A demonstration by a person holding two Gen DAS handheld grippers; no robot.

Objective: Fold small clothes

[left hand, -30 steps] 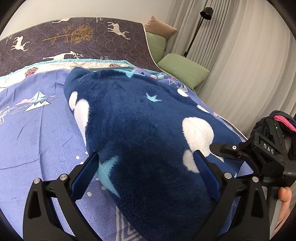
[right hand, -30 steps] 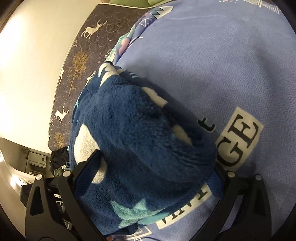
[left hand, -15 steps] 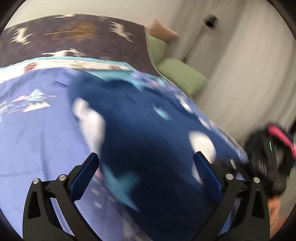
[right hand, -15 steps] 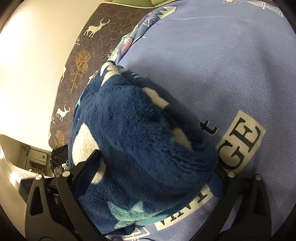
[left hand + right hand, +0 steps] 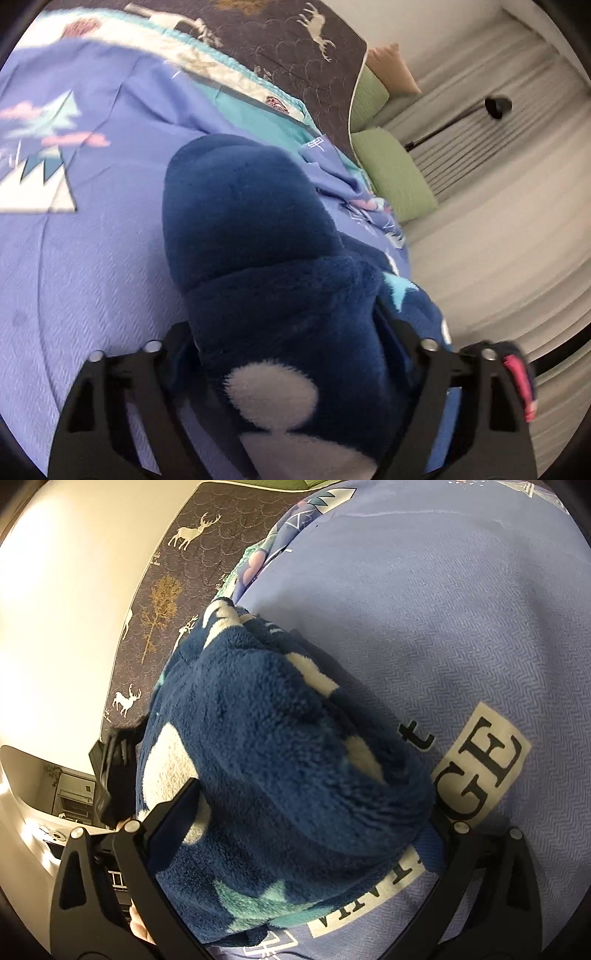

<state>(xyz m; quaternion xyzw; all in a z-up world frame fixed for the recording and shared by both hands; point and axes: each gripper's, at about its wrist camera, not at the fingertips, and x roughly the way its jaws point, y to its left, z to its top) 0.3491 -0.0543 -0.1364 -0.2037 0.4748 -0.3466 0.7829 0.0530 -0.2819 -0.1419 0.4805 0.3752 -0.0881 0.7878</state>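
A dark blue fleece garment [image 5: 251,229] with white spots and teal stars lies bunched in a thick roll on the lavender bedspread [image 5: 92,258]. My left gripper [image 5: 286,332] straddles its near end. Its jaws are closing and the fleece fills the gap, bulging over both fingers. In the right wrist view the same fleece garment [image 5: 280,746] fills my right gripper [image 5: 312,812], pressed between both fingers. The right gripper's body [image 5: 517,376] shows at the left view's lower right. The left gripper's black body [image 5: 110,775] shows beside the fleece.
A dark quilt with deer [image 5: 295,48] covers the head of the bed. Green pillows [image 5: 395,173] and a tan one lie at the bed's right edge, by grey curtains [image 5: 498,240] and a black floor lamp [image 5: 495,107]. Printed letters [image 5: 491,760] mark the bedspread.
My left gripper swung over the fleece, rolled, and dropped onto its end, and its jaws narrowed around the cloth. The right gripper and its bundle stayed put.
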